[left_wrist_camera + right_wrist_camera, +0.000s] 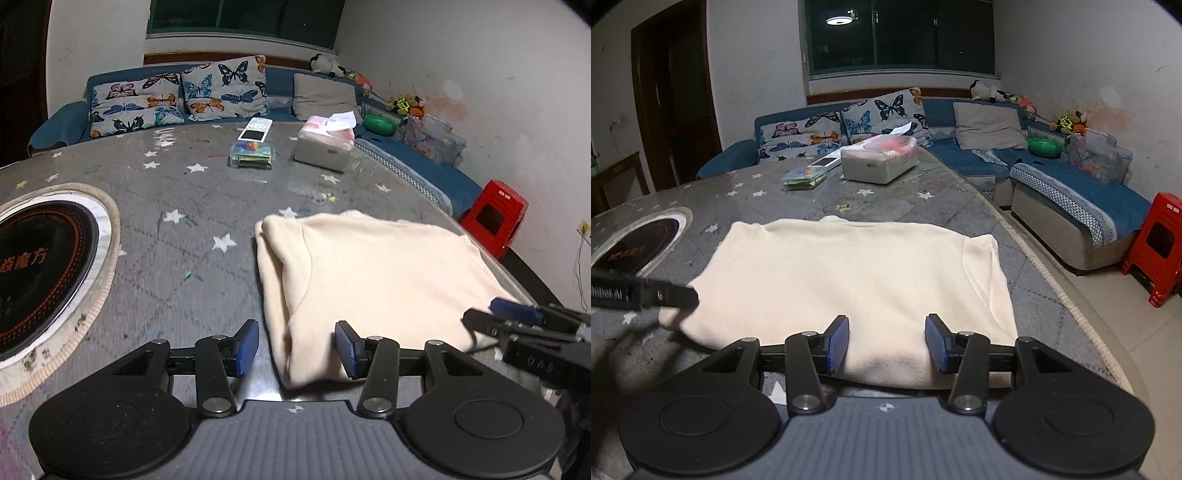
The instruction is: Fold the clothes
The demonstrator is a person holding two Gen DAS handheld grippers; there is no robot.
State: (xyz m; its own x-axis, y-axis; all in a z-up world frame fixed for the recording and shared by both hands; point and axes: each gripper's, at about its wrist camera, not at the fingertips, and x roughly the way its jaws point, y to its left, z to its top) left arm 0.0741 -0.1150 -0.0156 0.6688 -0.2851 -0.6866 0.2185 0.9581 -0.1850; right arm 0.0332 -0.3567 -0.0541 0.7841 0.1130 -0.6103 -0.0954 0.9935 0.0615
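Broadly, our counter, under a grey star-print cover, carries a cream garment near its front edge, lying as a flat rectangle with both side edges doubled inward and the collar end away from us. That shape suits either a garment partly folded or one nearly done, and we cannot tell which. Our right gripper hangs over the near hem with its jaws spread wide, holding nothing. Our left gripper sits at the near left corner, jaws likewise apart and empty, one pad over the cloth and one over the cover.

The risks, as we judge them: the soft, thick cloth could slide on the smooth cover if pinched through one layer only, undoing the tucked sides; uneven lifting would skew the hem. Farther off, a tissue box and small plastic case stand well clear.
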